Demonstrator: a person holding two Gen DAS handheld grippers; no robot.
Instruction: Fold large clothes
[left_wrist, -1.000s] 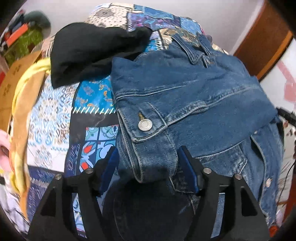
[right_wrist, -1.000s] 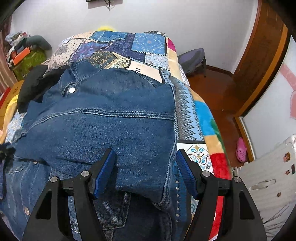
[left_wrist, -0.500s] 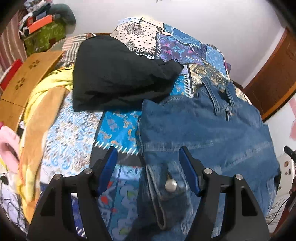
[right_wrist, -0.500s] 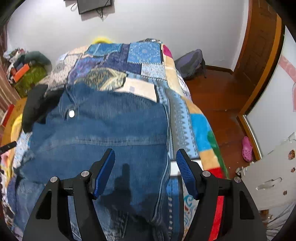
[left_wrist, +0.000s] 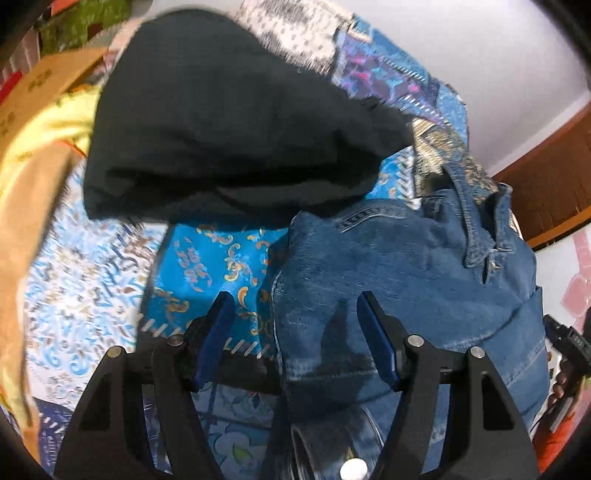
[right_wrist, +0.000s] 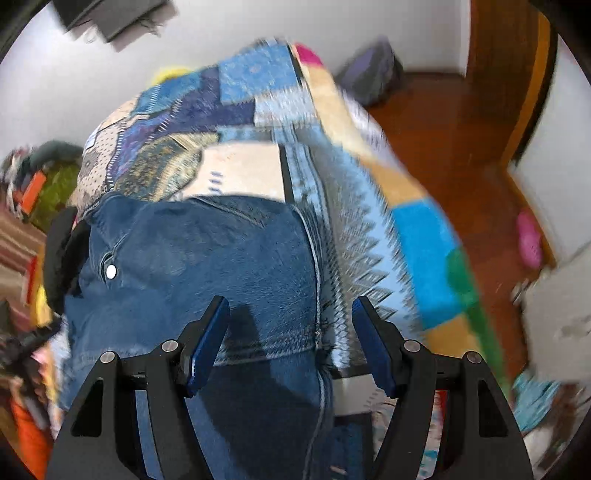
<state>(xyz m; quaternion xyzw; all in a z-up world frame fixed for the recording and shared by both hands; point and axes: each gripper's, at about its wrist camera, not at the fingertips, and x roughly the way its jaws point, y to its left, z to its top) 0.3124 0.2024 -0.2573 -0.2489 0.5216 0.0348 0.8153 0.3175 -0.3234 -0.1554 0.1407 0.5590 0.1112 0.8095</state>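
On the bedspread, one denim jacket

One denim jacket lay on one patchwork quilt. One black garment sat there too, and one yellow cloth. Two metal buttons showed, one in the right view and one in the left. One pink slipper lay on the floor, and one dark bag.

A home bedroom: patchwork-quilted bed, wooden floor, clothes piled about
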